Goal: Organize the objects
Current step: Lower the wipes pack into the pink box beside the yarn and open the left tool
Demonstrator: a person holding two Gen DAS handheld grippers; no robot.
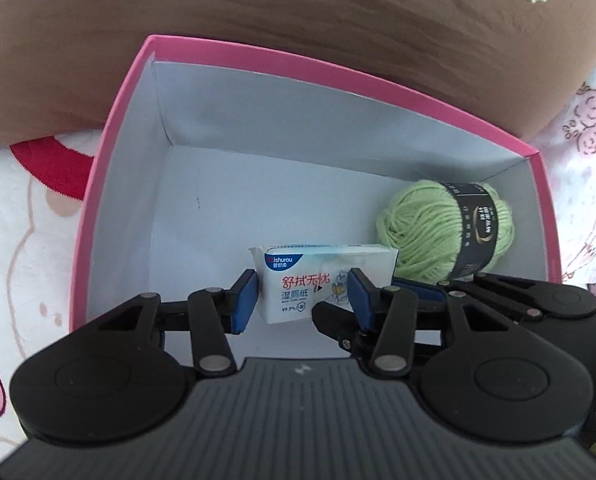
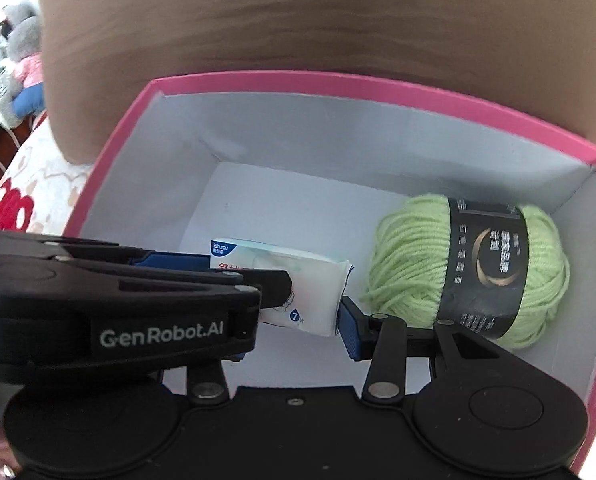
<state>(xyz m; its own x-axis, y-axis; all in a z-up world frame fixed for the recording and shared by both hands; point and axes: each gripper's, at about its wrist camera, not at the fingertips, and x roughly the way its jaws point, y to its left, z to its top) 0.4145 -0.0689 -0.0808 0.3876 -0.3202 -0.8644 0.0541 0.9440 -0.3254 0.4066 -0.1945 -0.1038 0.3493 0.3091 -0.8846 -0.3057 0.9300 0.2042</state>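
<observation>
An open rectangular cardboard box [image 1: 113, 152], pink outside and pale grey-white inside, sits on a white printed fleece blanket [image 1: 25, 240] in front of a brown plush cushion [image 1: 257, 20]. Two items lie on the box floor.

Item one — a small white soft pack of wet wipes [image 1: 318, 280] with a blue brand corner and red Chinese lettering. In the left wrist view it stands on the floor of the box towards the near wall, between the blue pads of the left gripper [image 1: 302, 300]. The left pad is just beside the pack's left edge; the right pad overlaps its printed face. The jaws are parted about as wide as the pack, and whether they press it cannot be told from either view.

Item two — a ball of light green yarn [image 2: 470, 276] with a black paper band, lying in the right far corner of the box, just beside the pack's right end.

The right gripper [image 2: 293, 320] hangs over the near part of the box. Its right blue pad [image 2: 348, 332] stands beside the pack's right end (contact is not clear); its left finger is hidden behind the left gripper's black body, which crosses this view and bears the lettering "GenRobot.AI". Its jaws stand apart, clamping nothing that can be seen.
</observation>
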